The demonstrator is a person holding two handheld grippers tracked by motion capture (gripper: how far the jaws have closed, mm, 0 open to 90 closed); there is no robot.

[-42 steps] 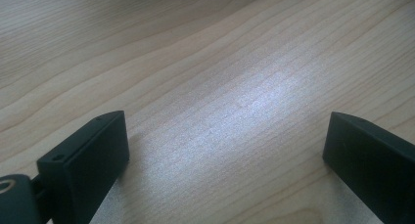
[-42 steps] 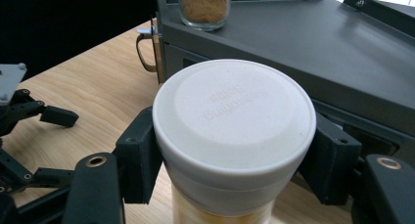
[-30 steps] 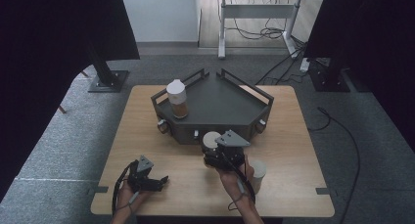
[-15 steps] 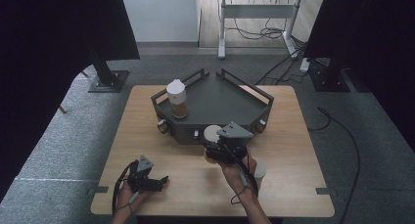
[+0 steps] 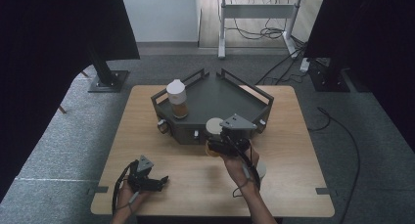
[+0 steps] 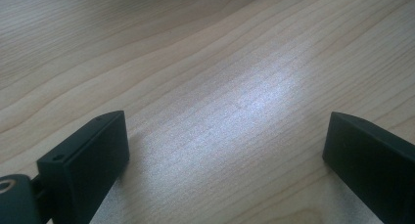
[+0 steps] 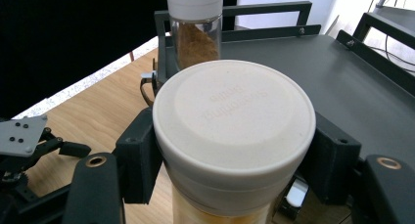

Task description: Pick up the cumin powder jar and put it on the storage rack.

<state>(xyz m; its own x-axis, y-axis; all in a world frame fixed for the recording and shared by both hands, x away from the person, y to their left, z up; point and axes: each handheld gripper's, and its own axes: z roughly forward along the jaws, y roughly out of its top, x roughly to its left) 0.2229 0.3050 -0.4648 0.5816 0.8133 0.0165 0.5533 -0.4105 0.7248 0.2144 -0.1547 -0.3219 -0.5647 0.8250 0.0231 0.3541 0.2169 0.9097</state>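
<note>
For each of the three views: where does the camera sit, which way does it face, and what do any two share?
High view: above the person's side, facing forward and down on the table; both forearms, left gripper and right gripper show.
Left gripper view: on the left gripper, facing down at bare wood between its open jaws.
Right gripper view: on the right gripper, facing the tray; its jaws clamp a jar.
Shared: the high and right gripper views both show the jar, tray and grinder.
</note>
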